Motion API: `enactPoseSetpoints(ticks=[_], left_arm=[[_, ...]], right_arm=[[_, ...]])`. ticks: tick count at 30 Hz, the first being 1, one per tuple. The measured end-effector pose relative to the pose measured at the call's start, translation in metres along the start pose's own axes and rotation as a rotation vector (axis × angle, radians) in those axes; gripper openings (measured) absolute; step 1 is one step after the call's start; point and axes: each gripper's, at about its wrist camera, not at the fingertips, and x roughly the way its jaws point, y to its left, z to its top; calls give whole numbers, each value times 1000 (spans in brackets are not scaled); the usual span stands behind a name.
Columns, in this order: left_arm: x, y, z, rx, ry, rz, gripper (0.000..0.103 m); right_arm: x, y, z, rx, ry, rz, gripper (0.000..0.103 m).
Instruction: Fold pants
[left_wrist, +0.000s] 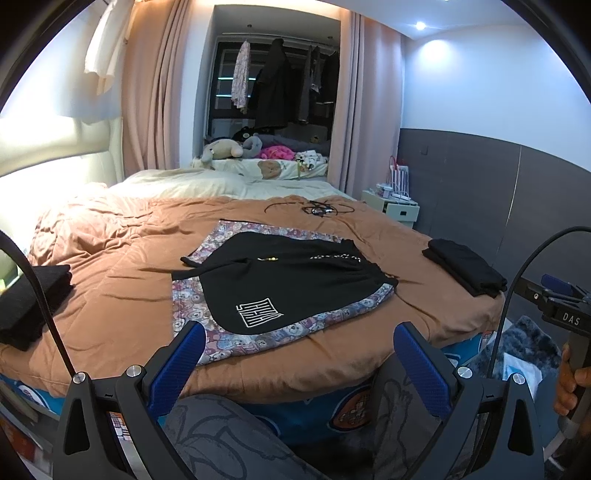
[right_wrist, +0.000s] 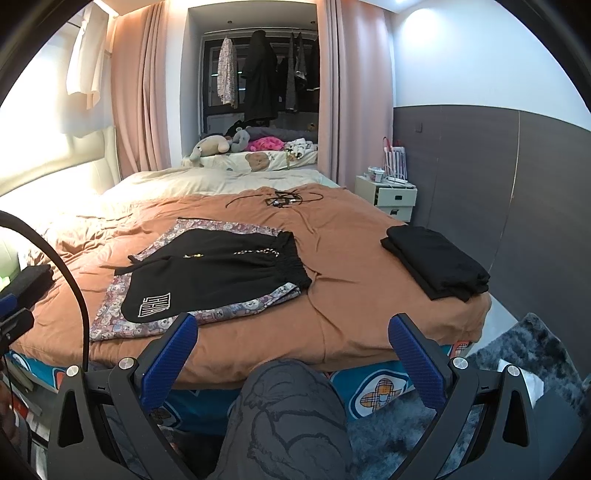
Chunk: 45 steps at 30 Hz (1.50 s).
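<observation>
Brown bedspread (left_wrist: 122, 266) holds black shorts (left_wrist: 291, 280) lying flat, well beyond both spread, empty claws (left_wrist: 299, 354) (right_wrist: 291, 347).

I see the shorts (left_wrist: 291, 280) lying flat on a patterned cloth (left_wrist: 192, 295), mid-bed on the blanket (left_wrist: 122, 251). A folded stack (left_wrist: 465, 269) sits at the bed's right edge, another (left_wrist: 33, 299) at its left. Cables (left_wrist: 314, 208) lie behind the shorts. The nightstand (left_wrist: 395, 206) stands right of the bed, pillows (left_wrist: 177, 182) at far end.
</observation>
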Motion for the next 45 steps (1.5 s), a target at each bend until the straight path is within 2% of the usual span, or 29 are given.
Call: enactPoseSetpoints(ticks=[28,39,45], left_arm=[[1,0,-5,-9,12,17,103],[2,14,4,-52,13,42,103],[10,33,11,-112,19,89,103]], right_arm=[[3,-2,-4,5,7,11,103],[16,-9,8,13,33,35,103],[32,-12,21,8,24,53,103]])
